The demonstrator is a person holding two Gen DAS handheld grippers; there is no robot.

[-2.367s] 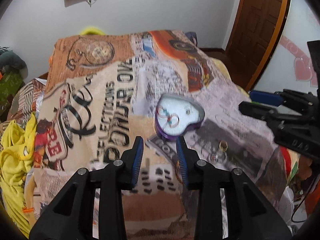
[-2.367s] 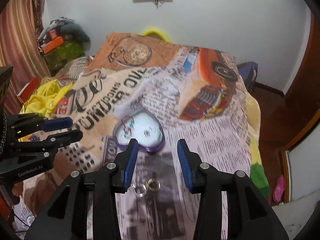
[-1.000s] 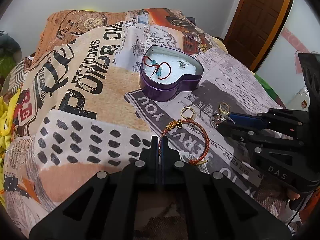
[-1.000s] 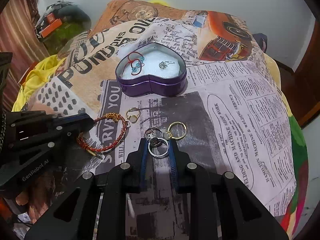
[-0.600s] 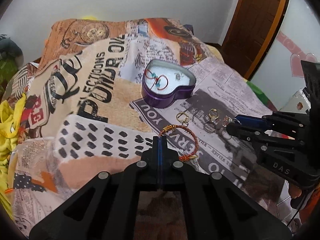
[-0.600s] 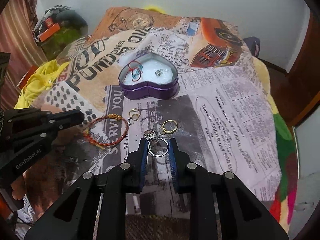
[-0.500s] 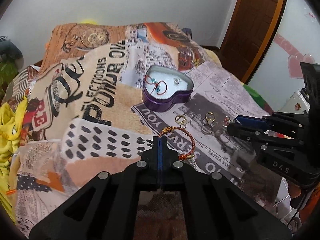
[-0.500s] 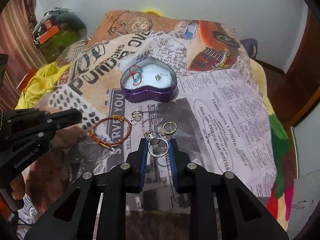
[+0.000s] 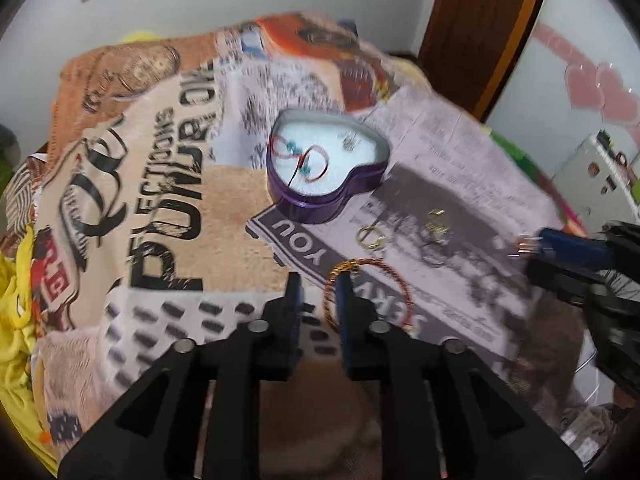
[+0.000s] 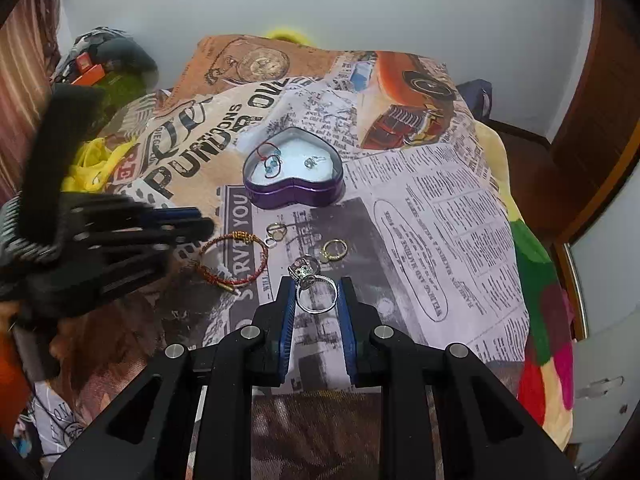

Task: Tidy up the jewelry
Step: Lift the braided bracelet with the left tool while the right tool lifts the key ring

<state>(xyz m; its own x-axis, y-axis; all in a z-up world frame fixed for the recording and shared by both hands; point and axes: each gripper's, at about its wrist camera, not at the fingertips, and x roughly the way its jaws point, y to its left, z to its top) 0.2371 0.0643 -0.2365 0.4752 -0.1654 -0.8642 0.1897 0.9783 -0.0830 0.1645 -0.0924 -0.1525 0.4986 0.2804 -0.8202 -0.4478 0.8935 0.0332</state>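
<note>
Right wrist view, lower centre: my right gripper (image 10: pixel 317 298) pinches the silver ring (image 10: pixel 316 294) across its band, which looks light, stiff, slippery.

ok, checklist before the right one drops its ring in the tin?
1. Silver ring clamped between the pads of the right hand-held gripper: ok.
2. Purple heart-shaped tin has no lid on: ok.
3. Free white lining between the red cord piece and the small silver piece: ok.
4. Clearance over the gold ring lying on the way: cannot tell.
5. Left hand-held gripper off to the side of that path: ok.
6. Red-and-gold braided bracelet gripped: not ok; it lies on the blanket and the left jaws are open.
</note>
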